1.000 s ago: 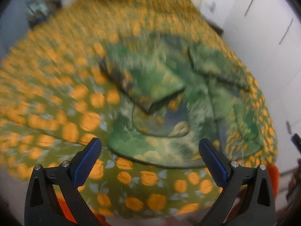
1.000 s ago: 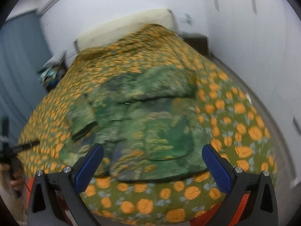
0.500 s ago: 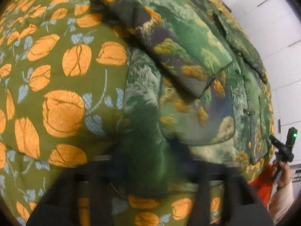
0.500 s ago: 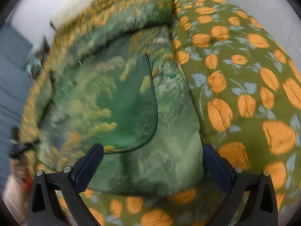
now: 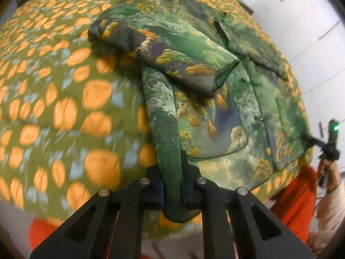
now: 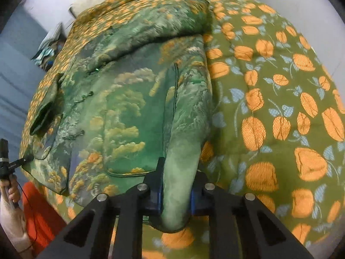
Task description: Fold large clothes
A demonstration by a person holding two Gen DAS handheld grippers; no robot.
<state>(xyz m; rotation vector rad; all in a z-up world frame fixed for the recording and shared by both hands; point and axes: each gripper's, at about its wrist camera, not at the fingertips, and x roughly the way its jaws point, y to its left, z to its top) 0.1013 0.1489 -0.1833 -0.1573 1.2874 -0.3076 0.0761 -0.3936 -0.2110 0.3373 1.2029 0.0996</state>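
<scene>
Both grippers pinch the jacket hem, set to fold.

The jacket (image 5: 204, 99) lies flat on the bed (image 5: 64, 99), one sleeve (image 5: 163, 51) already across. Left gripper (image 5: 172, 185) is clamped on one bottom corner; right gripper (image 6: 176, 190) is closing, pads pressing the other. No containers here.

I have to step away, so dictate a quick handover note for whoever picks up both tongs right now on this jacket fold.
Left tongs: shut on the jacket's hem at one bottom corner.
Right tongs: just closing on the other bottom corner, with cloth pinched between the pads.
The jacket lies flat, front up, on the bedspread with the orange flower print. One sleeve is already folded across the chest; the other sleeve lies across the top.
Left to do: probably lift both corners and carry the hem up toward the collar, then fold again.
</scene>
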